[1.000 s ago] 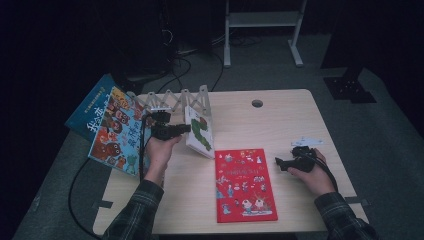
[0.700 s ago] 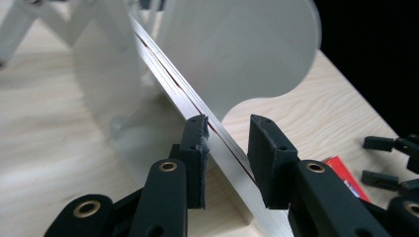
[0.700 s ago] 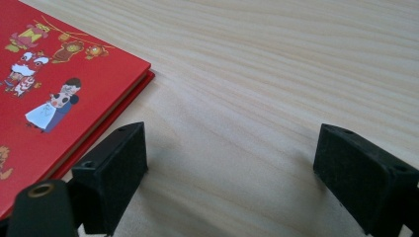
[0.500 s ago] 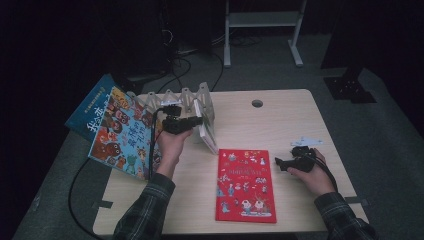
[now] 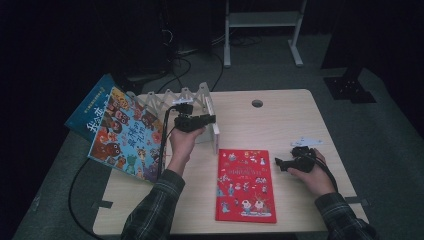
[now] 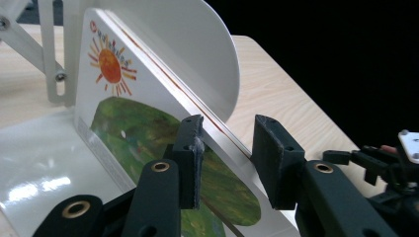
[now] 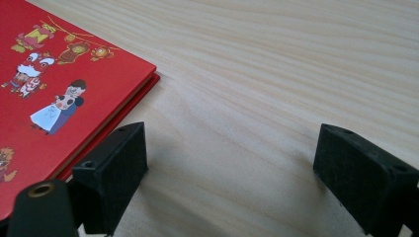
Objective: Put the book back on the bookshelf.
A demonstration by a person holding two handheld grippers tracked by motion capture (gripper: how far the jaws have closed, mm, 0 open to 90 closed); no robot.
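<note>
Two pairs of tongs are at work on the bench (image 5: pixel 280 120), each doing a different job. The left tongs (image 5: pixel 207 120) reach to the white expanding book rack (image 5: pixel 165 100) at the back left of the bench, where a thin white book with a sun and green hill on its cover (image 6: pixel 148 123) leans inside the rack against a white rounded divider (image 6: pixel 197 44). In the left gripper view the book's edge runs between the two jaws; the left pad (image 6: pixel 190 158) lies on or just off the cover, while the right pad stands clear of the book with a gap showing, so the jaws are no longer pinching it and have just been opening. That fits a release: the book appears to have been set into its slot, where the divider holds it tilted but standing, so the grip is not needed.

The right tongs (image 5: pixel 280 164) rest low on the bench at the right, jaws wide apart with only bare wood between them. They sit just beside the right edge of the red picture book (image 5: pixel 246 184), which lies flat on the front of the bench, probably waiting as the next one to be shelved. Two more picture books (image 5: pixel 125 132) lean off the left end of the rack, overhanging the bench edge
</note>
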